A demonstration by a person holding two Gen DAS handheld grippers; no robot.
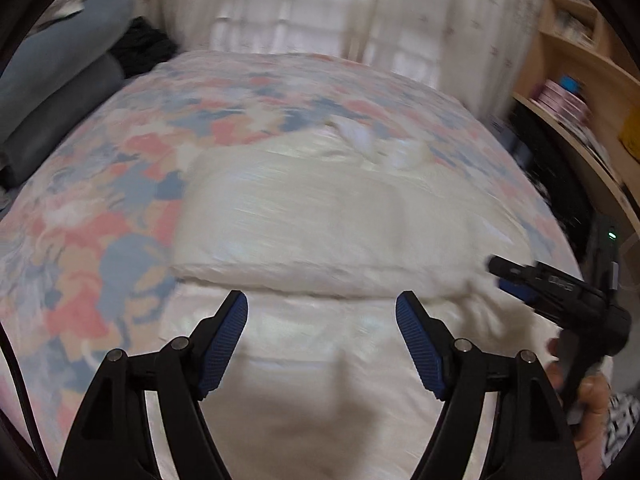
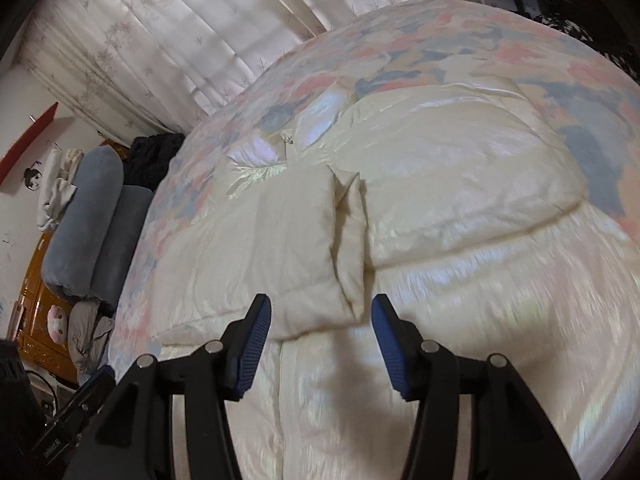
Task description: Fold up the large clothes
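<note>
While both the left gripper [image 1: 321, 312] and right gripper [image 2: 321, 316] hover spread and empty, the cream jacket [image 2: 440, 160] on the bed [image 1: 100, 184] looks partly folded, through blur; next, grasp its near hem.

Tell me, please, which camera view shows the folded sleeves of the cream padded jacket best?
The right wrist view: both sleeves lie sharp and folded inward over the cream padded jacket, meeting near the middle. The left wrist view is motion-blurred; there the jacket is a pale mass, and the sleeve edges cannot be separated.
</note>
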